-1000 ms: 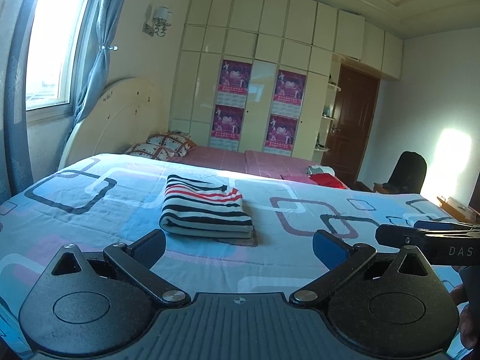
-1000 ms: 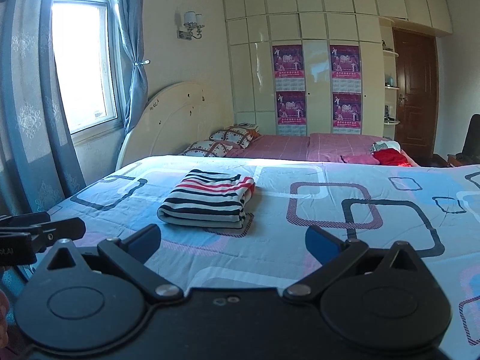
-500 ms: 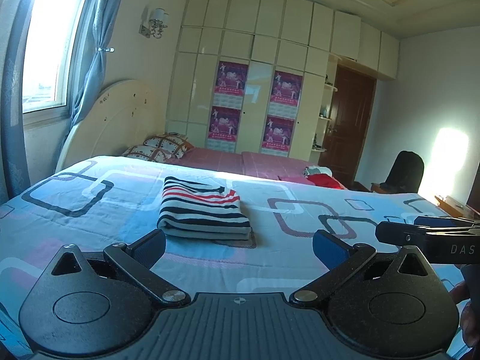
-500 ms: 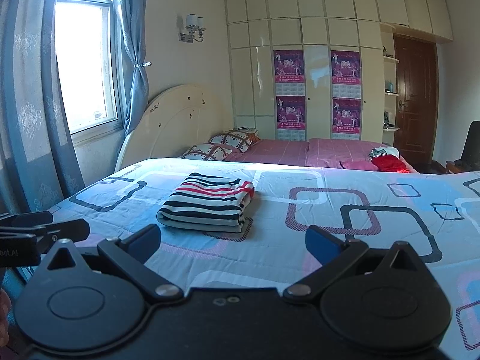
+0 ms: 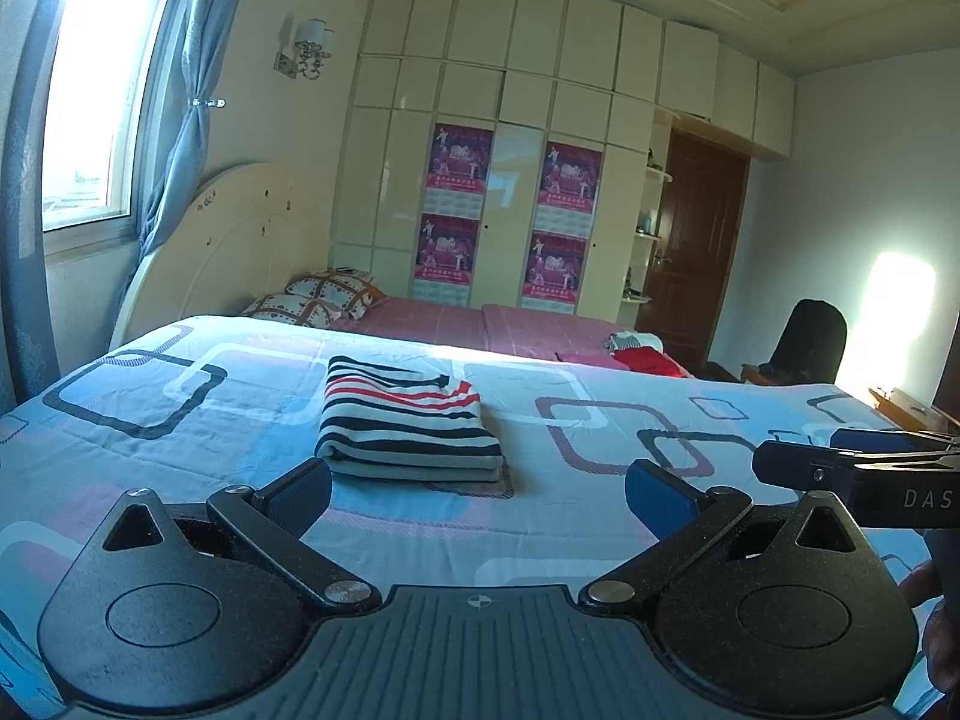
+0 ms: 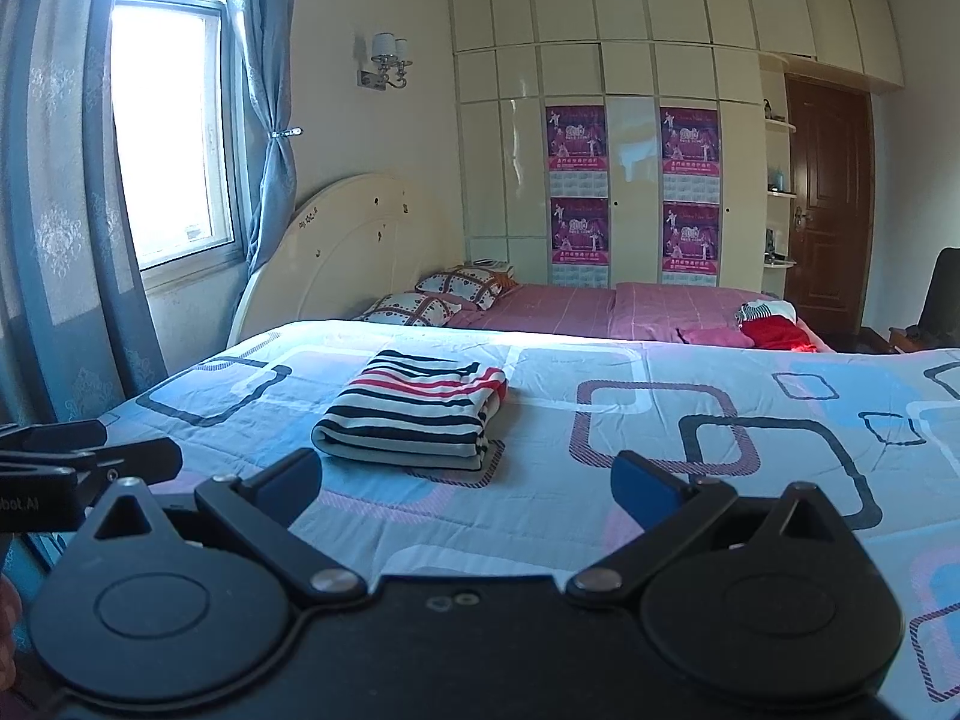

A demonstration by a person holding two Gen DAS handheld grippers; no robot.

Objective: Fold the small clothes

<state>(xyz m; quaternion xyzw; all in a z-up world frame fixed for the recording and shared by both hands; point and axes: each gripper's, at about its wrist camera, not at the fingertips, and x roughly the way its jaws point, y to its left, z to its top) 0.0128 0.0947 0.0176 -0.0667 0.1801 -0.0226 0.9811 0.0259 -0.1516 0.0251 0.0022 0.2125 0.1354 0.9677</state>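
Note:
A striped garment (image 5: 408, 420) (image 6: 417, 414) in black, white and red lies folded into a neat rectangle on the blue patterned bedspread (image 5: 600, 462) (image 6: 600, 450). My left gripper (image 5: 478, 489) hovers open just short of the garment's near edge, nothing between its blue pads. My right gripper (image 6: 465, 483) is open too, held back from the same edge and holding nothing. Each gripper shows at the side of the other's view: the right one at the right edge of the left wrist view, the left one at the left edge of the right wrist view.
A small pile of red and striped clothes (image 5: 642, 354) (image 6: 774, 324) lies at the far side on the pink sheet. Pillows (image 6: 444, 297) rest by the headboard. A dark chair (image 5: 804, 348) stands at the right, wardrobes and a door behind.
Both grippers have lifted and drawn back a little, so the folded garment sits slightly lower in both views. The garment has not moved.

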